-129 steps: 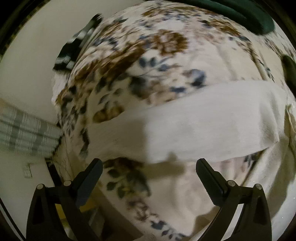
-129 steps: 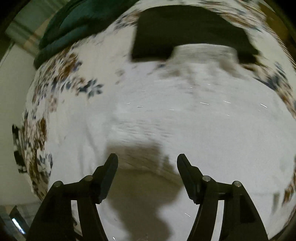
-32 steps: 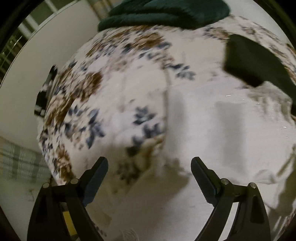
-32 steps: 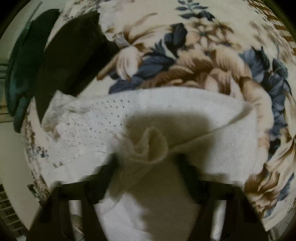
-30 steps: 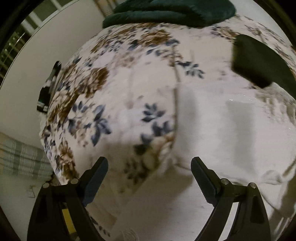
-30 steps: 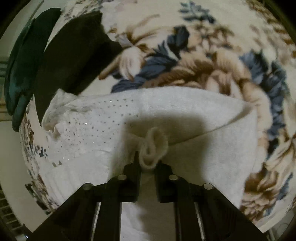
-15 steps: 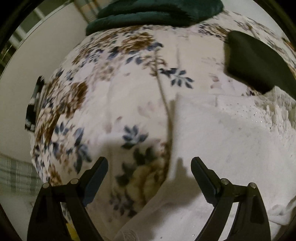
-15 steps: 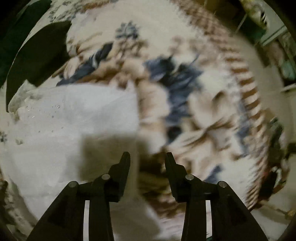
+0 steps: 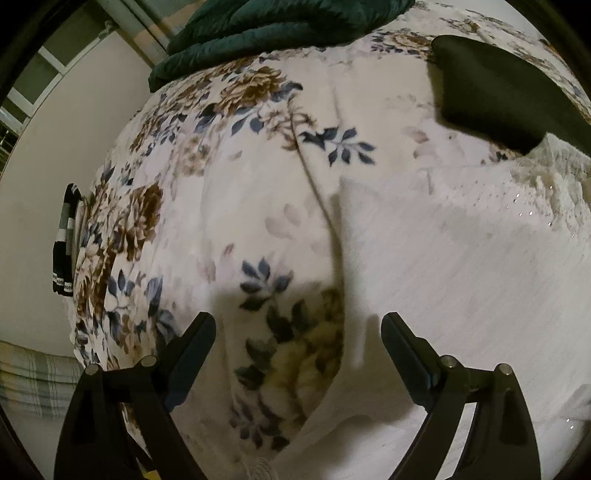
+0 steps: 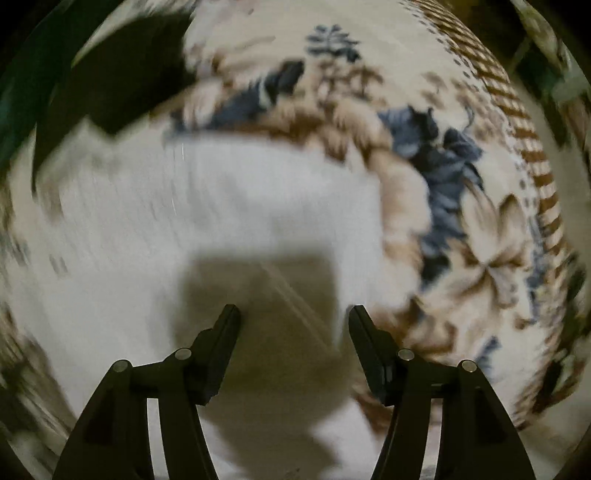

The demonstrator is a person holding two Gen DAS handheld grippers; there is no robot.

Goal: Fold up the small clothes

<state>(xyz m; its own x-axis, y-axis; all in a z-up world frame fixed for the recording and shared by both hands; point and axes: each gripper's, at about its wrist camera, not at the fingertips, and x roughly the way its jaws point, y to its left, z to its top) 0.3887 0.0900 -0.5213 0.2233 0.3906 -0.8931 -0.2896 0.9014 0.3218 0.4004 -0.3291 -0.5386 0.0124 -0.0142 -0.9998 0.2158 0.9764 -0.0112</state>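
1. Released since a second ago: right gripper has let go of the pinched fold; its jaws are opening, nothing gripped between them.
2. Left gripper: jaws spread wide, empty, over the left edge of the white garment.
3. White garment: flat on the floral blanket, just below the black cloth.
4. Green bedding: beyond the black cloth.
5. Risk: the dropped fold may spring back; right view is blurred, so probably not settled.
6. Risk: a low finger could snag and drag the layer.
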